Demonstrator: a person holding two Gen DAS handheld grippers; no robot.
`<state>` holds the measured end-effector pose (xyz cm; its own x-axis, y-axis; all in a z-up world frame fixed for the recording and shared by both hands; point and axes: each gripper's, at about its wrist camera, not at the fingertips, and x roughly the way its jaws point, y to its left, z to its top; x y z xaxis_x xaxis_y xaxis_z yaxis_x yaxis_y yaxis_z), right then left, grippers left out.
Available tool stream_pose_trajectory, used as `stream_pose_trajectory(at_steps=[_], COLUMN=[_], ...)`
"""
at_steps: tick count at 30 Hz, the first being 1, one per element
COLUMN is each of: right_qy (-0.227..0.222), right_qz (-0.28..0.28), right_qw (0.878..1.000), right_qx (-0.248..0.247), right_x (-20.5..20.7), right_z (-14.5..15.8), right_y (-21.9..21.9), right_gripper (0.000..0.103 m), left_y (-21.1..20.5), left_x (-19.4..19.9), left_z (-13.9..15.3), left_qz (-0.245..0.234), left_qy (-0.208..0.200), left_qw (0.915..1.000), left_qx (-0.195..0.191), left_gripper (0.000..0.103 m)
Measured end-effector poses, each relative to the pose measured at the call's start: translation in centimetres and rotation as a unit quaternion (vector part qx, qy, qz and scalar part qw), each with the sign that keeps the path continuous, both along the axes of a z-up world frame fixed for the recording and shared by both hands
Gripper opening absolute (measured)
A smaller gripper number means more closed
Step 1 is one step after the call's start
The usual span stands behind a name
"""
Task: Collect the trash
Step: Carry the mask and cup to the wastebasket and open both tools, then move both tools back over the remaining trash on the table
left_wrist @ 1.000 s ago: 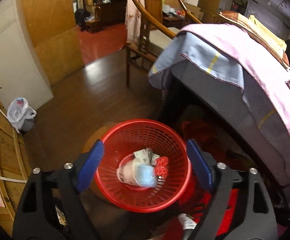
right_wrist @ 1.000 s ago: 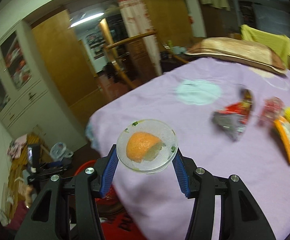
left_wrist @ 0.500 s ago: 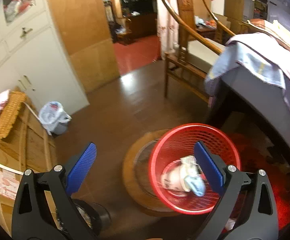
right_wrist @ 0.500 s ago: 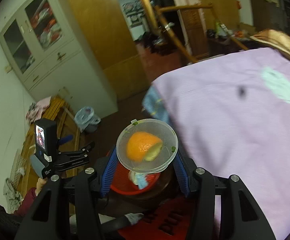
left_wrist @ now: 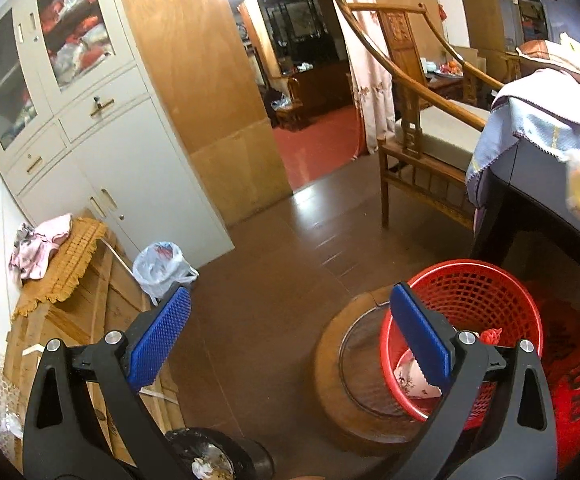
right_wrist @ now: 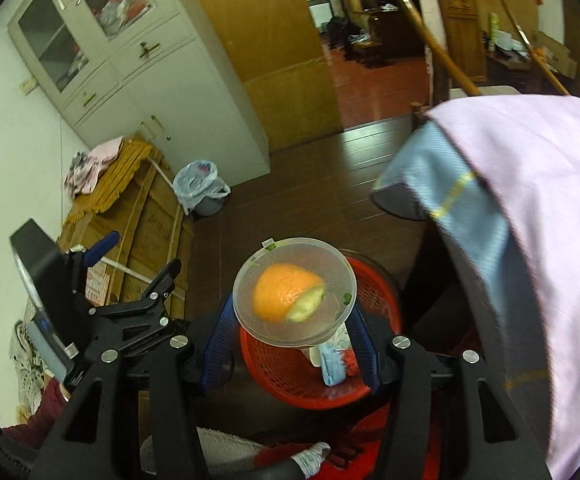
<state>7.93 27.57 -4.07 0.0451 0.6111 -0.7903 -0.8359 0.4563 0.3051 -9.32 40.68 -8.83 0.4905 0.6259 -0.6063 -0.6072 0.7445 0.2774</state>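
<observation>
Cup over the basket

My right hand-held gripper (right_wrist: 294, 344), jaws easing apart around the peel-filled plastic cup (right_wrist: 294, 290), now hangs above the red basket (right_wrist: 286, 376); left hand-held gripper (left_wrist: 290, 340) wide, empty.

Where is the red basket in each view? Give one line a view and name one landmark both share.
Left wrist: the red basket sits at lower right, partly behind the right blue pad.
Right wrist: the red basket sits at lower centre, under the plastic bowl with its orange peel.
Shared landmark: the white bag by the cabinet.
</observation>
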Motion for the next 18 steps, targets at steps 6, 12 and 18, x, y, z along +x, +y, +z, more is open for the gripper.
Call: stream_pose_trajectory(at_steps=[6, 12, 18], right_qy=[-0.001, -0.018, -0.041], right_qz=[-0.002, -0.023, -0.050], right_qw=[1.000, 0.999, 0.997], right_qx=[0.006, 0.017, 0.039], right_x=[-0.3, 0.1, 0.4], right_z=[0.1, 1.3, 3.3], right_y=[0.8, -1.5, -5.3], right_gripper=[0.065, 0.065, 0.065], left_y=[-0.2, -1.1, -3.2], left_x=[-0.5, -0.4, 0.1], left_z=[0.5, 1.1, 2.7], left_qz=[-0.007, -0.019, -0.041], left_qy=[-0.011, -0.017, -0.033], left_qw=[0.9999, 0.9996, 0.9984], left_qx=[0.003, 0.008, 0.022], left_gripper=[0.096, 0.096, 0.096])
